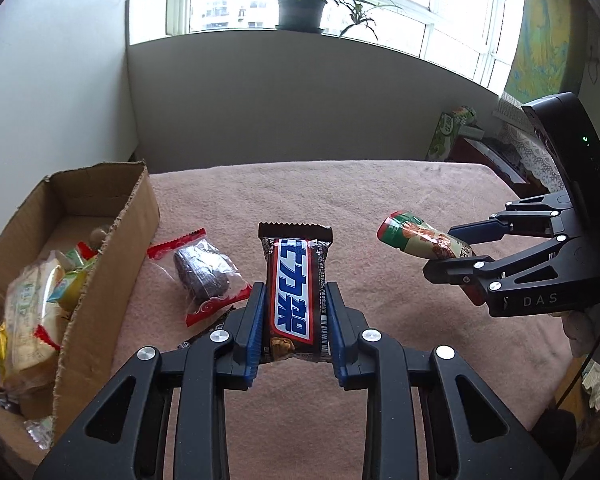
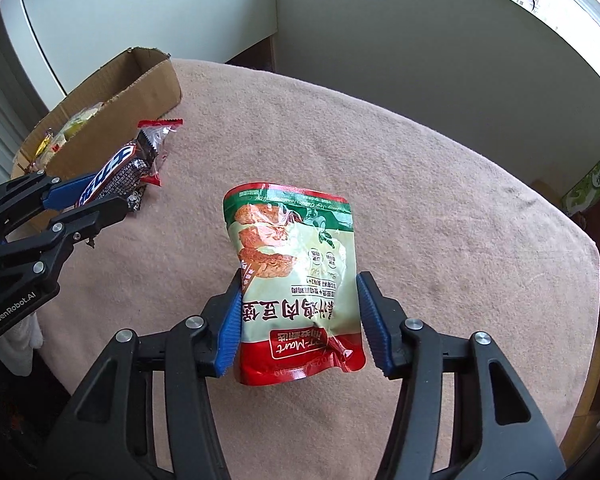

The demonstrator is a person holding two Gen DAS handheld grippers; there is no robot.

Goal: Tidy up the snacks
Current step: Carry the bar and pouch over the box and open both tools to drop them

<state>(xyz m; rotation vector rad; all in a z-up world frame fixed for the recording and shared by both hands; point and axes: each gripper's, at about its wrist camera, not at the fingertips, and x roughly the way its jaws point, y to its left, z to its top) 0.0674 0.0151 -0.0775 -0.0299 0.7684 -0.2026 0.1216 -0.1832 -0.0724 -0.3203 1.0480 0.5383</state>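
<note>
My left gripper (image 1: 295, 292) is shut on a brown chocolate bar (image 1: 294, 280) with a blue and white label, held above the pink cloth. It also shows in the right wrist view (image 2: 112, 172). My right gripper (image 2: 298, 280) is shut on a green, red and cream snack pouch (image 2: 296, 276), held above the cloth. The pouch also shows at the right of the left wrist view (image 1: 420, 238). An open cardboard box (image 1: 112, 240) with several snacks inside stands at the left. A clear, red-edged wrapped dark snack (image 1: 204, 272) lies on the cloth beside the box.
The table is covered by a pink cloth (image 2: 420, 200). A wall and a windowsill with a potted plant (image 1: 302, 10) stand behind it. A green carton (image 1: 446, 136) and dark furniture stand past the table's right edge.
</note>
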